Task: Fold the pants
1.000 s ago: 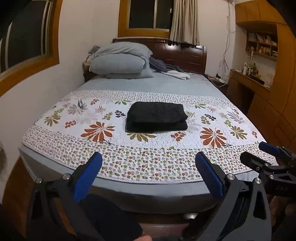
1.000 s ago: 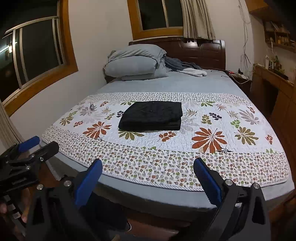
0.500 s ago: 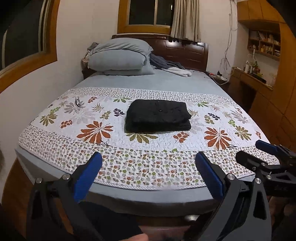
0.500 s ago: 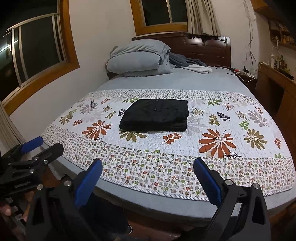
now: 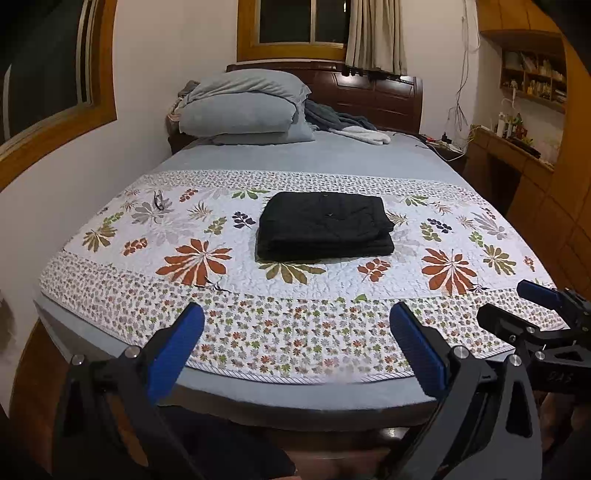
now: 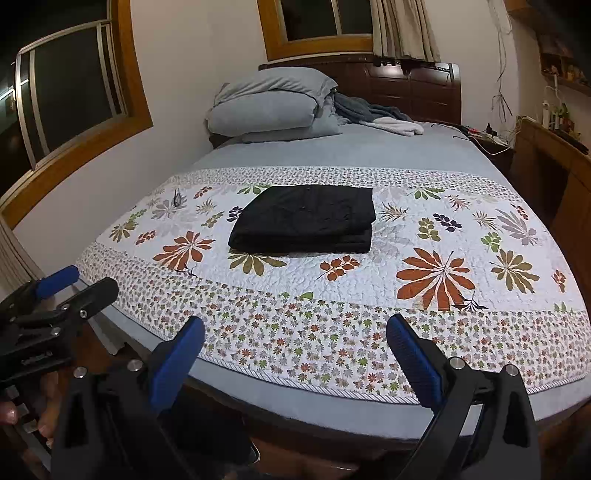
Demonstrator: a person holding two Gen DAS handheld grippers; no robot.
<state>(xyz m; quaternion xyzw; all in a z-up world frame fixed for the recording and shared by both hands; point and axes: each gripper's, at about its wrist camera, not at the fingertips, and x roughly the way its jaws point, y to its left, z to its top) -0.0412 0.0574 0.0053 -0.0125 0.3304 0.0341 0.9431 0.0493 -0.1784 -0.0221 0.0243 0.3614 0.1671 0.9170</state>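
White walls, wood-framed dark windows (image 6: 70,96), a dark headboard (image 5: 373,98), and what looks like shelving (image 5: 532,81) at right.

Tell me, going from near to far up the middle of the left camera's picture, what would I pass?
Left gripper → flowered quilt → folded black pants → grey sheet → headboard → window.
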